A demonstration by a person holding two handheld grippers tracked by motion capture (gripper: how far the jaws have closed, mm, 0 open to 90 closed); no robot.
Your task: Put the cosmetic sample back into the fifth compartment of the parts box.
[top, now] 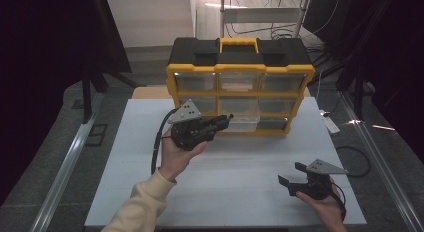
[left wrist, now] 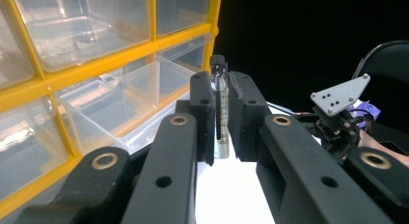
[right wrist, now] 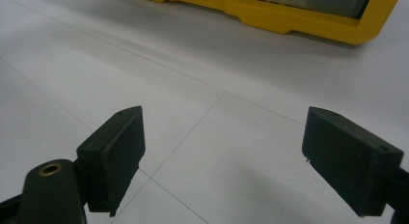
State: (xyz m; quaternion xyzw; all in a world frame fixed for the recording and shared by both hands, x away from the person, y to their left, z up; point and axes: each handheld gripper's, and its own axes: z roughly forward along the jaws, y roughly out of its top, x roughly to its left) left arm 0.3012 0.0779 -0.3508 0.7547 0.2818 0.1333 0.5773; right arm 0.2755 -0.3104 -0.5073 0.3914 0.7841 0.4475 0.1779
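**Vial heading for the open drawer**

Centre-left, the left gripper (top: pixel 227 121) pinches a small glass vial (left wrist: pixel 220 108) upright, beside the organizer's (top: pixel 240 67) pulled-out drawer (top: pixel 244 123), seemingly for dropping in. Lower right, the right gripper (top: pixel 291 176) waits, spread wide and empty.

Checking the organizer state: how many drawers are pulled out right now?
1: the open drawer in the bottom row, middle column of the organizer, pulled toward the left gripper holding the vial. The other eight look pushed in.
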